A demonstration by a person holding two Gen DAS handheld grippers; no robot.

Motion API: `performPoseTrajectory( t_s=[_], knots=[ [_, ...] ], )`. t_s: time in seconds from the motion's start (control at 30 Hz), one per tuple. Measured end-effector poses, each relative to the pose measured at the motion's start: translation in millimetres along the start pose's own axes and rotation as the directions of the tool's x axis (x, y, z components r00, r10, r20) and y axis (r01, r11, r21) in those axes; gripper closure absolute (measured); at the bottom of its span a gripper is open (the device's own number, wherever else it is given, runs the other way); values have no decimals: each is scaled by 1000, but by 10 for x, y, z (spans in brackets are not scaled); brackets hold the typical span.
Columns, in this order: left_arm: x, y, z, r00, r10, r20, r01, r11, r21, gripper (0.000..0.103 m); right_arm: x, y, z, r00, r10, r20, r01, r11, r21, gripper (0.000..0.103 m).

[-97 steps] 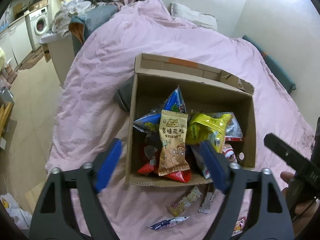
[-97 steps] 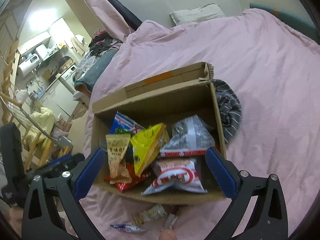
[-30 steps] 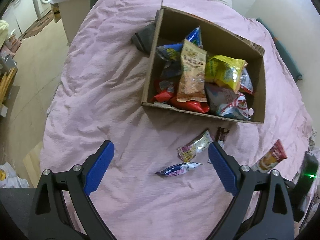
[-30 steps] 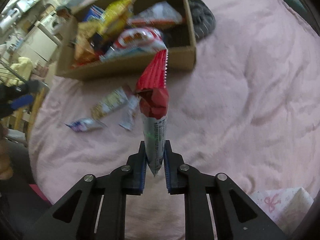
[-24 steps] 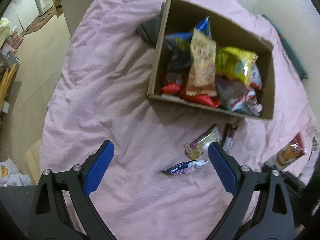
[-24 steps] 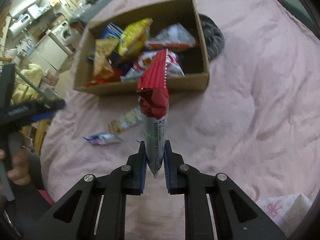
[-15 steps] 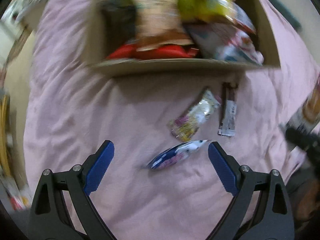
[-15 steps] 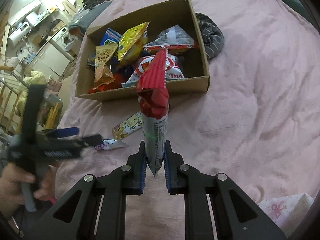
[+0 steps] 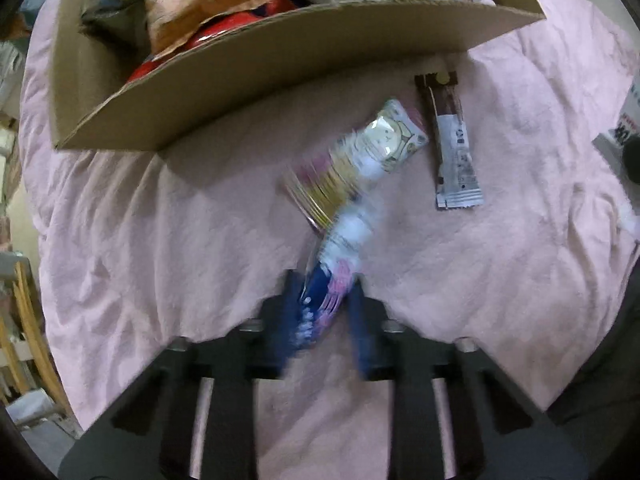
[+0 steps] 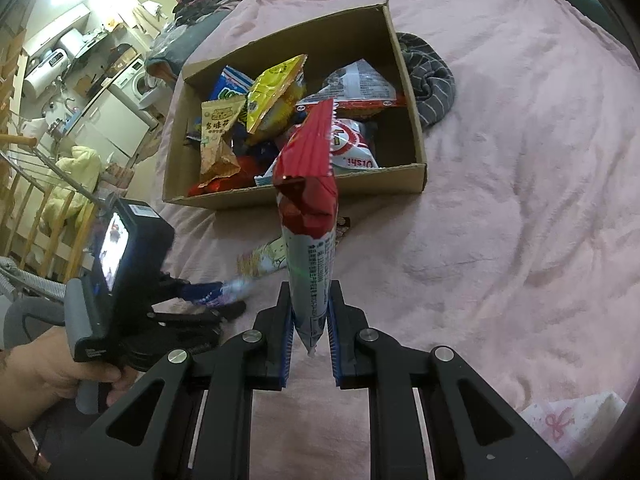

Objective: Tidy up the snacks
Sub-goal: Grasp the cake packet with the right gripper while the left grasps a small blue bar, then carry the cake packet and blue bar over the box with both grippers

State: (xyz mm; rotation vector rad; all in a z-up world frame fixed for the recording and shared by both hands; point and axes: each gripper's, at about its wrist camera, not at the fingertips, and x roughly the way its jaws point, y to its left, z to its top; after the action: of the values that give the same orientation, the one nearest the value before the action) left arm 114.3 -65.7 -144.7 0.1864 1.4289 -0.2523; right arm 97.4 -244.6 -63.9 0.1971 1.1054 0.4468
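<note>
A cardboard box (image 9: 280,68) full of snack bags sits on a pink bed cover. My left gripper (image 9: 322,280) points down just in front of it. Its jaws are closing on a blue and white snack packet (image 9: 340,236), and the pads (image 9: 290,312) press its lower end. Beyond the packet lie a yellow and pink packet (image 9: 360,160) and a brown and white bar (image 9: 452,140). My right gripper (image 10: 310,304) is shut on a red and white snack bag (image 10: 308,184), which stands upright in front of the box (image 10: 380,178). The left gripper (image 10: 216,300) shows at lower left.
A grey striped cloth (image 10: 432,76) lies against the box's right side. A hand (image 10: 40,372) holds the left gripper's handle. A white patterned cloth (image 10: 572,420) lies at the lower right. The bed's edge, a wooden rack (image 10: 36,208) and the kitchen are to the left.
My left gripper has dropped toward the bed and shut around the blue and white packet, which has tilted up off the cover. My right gripper has held its bag almost still.
</note>
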Motion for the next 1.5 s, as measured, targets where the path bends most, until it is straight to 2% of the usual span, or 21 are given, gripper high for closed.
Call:
performPoseTrajectory(
  t_s=[0.07,0.23,0.47,0.5,0.6,0.83,0.93,1.1,1.3,1.5],
  knots=[
    [-52,52,-70,999,-44,8,44,998,-32,87,3,21,-1,1000,2,1,-2,1000,-8,87],
    [-202,92,-254,995,-99,30,100,993,-61,88,-7,62,1,1000,3,8,-3,1000,-22,87],
    [-565,134,-551,981,-159,109,168,982,-84,88,-29,95,-19,1000,2,13,-2,999,-32,87],
    [-652,208,-476,980,-167,112,177,980,-93,88,-31,100,-22,1000,2,13,-2,999,-34,87],
    [-733,309,-488,978,-161,130,178,974,-136,88,-39,122,-22,1000,2,19,-1,999,-40,87],
    [-1132,609,-494,959,-134,250,196,951,-239,88,-137,169,31,999,32,38,-31,999,-42,87],
    [-1239,676,-373,949,-113,295,192,947,-256,88,-267,205,140,997,34,69,-30,998,-58,87],
    [-1475,873,-120,926,-102,364,221,927,-304,88,-397,189,355,993,35,115,-29,998,-56,87],
    [-1621,1029,204,910,-90,405,236,915,-327,88,-370,109,666,990,25,137,-19,999,-44,87],
    [-1580,1077,510,906,-80,416,233,914,-333,88,-209,80,963,990,7,143,-1,999,-39,87]
  ],
)
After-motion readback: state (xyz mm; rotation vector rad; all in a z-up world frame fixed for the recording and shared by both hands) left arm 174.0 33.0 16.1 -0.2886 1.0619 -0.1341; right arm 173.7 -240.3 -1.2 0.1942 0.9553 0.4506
